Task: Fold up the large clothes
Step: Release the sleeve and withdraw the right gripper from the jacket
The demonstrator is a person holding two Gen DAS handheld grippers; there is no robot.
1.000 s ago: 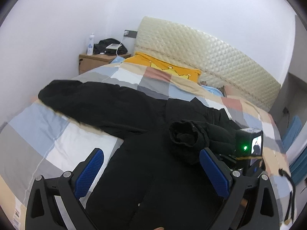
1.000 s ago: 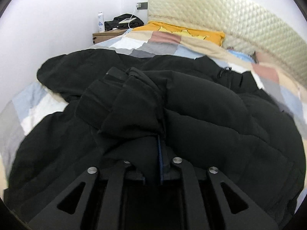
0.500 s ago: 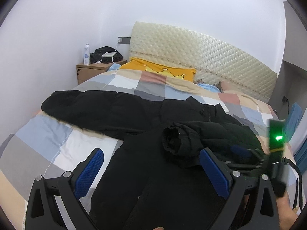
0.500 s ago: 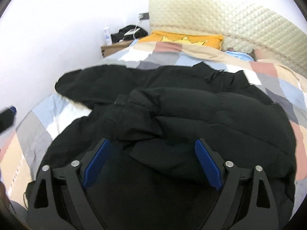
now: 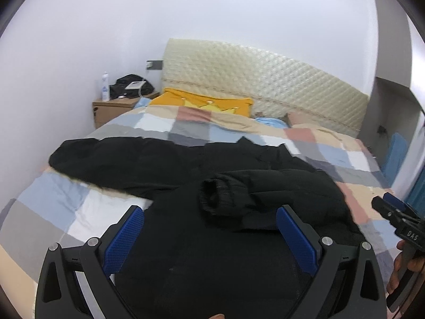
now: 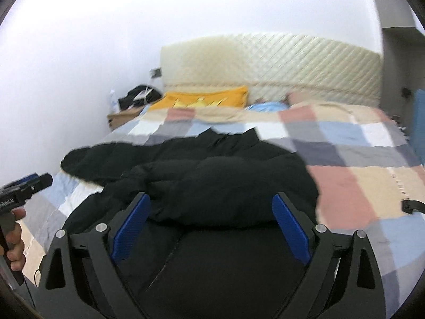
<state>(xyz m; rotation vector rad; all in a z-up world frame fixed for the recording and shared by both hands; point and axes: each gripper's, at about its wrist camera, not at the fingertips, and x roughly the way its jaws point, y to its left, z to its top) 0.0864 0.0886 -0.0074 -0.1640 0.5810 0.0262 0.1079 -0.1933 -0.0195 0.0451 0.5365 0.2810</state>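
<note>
— What lies on the bed (image 5: pixel 79 212)?
— A jacket (image 5: pixel 212 252) spread across its near half, one sleeve (image 5: pixel 111 159) reaching toward the left edge, the other sleeve (image 5: pixel 239 196) folded over its middle.
— And behind it?
— A pillow (image 5: pixel 202 103) against the headboard (image 5: pixel 265 79); a nightstand (image 5: pixel 114 109) beside the far-left corner.

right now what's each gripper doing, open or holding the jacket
left gripper: open, holding nothing.
right gripper: jaws just opened, clear of the black jacket, holding nothing.
</note>
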